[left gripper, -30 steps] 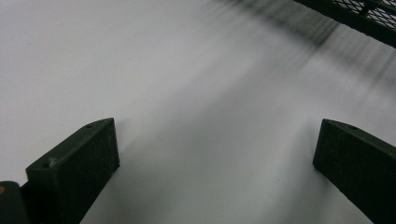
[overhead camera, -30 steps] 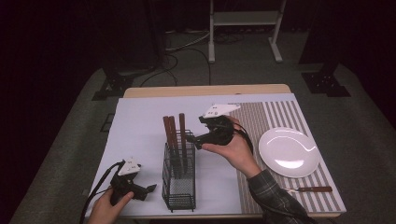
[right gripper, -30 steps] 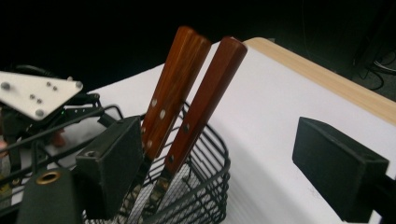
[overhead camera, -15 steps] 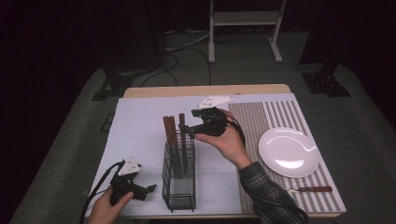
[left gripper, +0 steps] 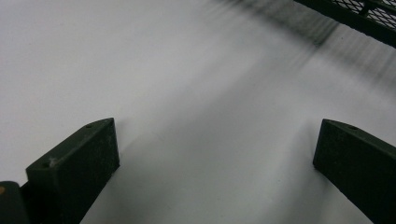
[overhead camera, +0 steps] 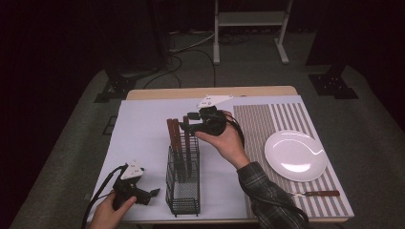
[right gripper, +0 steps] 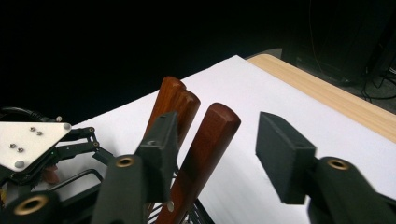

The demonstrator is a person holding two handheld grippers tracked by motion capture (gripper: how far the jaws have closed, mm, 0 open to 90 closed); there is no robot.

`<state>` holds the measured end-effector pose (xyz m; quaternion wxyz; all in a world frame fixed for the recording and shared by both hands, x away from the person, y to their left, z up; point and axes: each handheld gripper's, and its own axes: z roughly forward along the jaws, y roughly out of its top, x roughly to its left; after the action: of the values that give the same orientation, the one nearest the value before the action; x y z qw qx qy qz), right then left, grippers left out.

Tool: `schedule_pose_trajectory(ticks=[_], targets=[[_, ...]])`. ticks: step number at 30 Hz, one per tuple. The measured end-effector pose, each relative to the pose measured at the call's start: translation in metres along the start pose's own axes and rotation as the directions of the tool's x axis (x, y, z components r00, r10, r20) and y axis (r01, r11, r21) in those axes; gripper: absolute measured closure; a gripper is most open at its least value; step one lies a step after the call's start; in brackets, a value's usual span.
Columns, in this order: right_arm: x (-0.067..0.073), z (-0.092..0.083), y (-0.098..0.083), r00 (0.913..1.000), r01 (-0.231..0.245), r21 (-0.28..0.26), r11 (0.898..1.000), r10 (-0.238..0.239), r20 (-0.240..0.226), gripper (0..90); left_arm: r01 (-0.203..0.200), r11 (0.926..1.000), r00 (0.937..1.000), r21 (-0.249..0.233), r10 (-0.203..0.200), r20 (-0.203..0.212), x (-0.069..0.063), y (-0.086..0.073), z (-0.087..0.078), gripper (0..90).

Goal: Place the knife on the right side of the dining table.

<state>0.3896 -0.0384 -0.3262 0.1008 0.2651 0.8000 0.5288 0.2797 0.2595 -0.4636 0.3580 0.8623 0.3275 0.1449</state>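
A: High view first. What's different from a second ago?

B: The right tool has shifted toward the far edge of the desk and now sits at the tops of the wooden handles standing in the rack. A second ago it was lower, beside the rack's right wall. The left tool hasn't moved; it rests at the near left corner, just beside the rack.

A: And the plate?

B: Unchanged, on the striped mat toward the right edge, with a knife lying near the near right corner.

A: Left gripper view?

B: Its jaws stand wide apart over bare white desk, nothing between them. A corner of the rack shows at top right.

A: Right gripper view?

B: Here the jaws are spread, released, and one handle rises in the gap between them, with two more handles behind the left jaw. No contact that I can see.

A: So what does it mean?

B: I'd judge the right tool has lined up on that nearest handle and the next step is closing on it to lift it out, probably toward the plate.
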Motion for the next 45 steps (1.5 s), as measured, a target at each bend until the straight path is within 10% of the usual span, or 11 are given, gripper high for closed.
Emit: schedule_pose_trajectory(ticks=[23,45], targets=[[0.003,-0.012,0.000,0.9993,-0.004,0.011,1.000,0.004,-0.036,66.8,-0.001,1.0000,1.0000,0.001,0.001,0.000,0.000,0.000,0.000,0.0],[0.026,-0.038,-0.002,0.9822,-0.045,-0.023,0.999,0.040,-0.184,76.6,-0.002,1.0000,1.0000,0.002,0.002,0.000,0.000,0.000,0.000,0.0]])
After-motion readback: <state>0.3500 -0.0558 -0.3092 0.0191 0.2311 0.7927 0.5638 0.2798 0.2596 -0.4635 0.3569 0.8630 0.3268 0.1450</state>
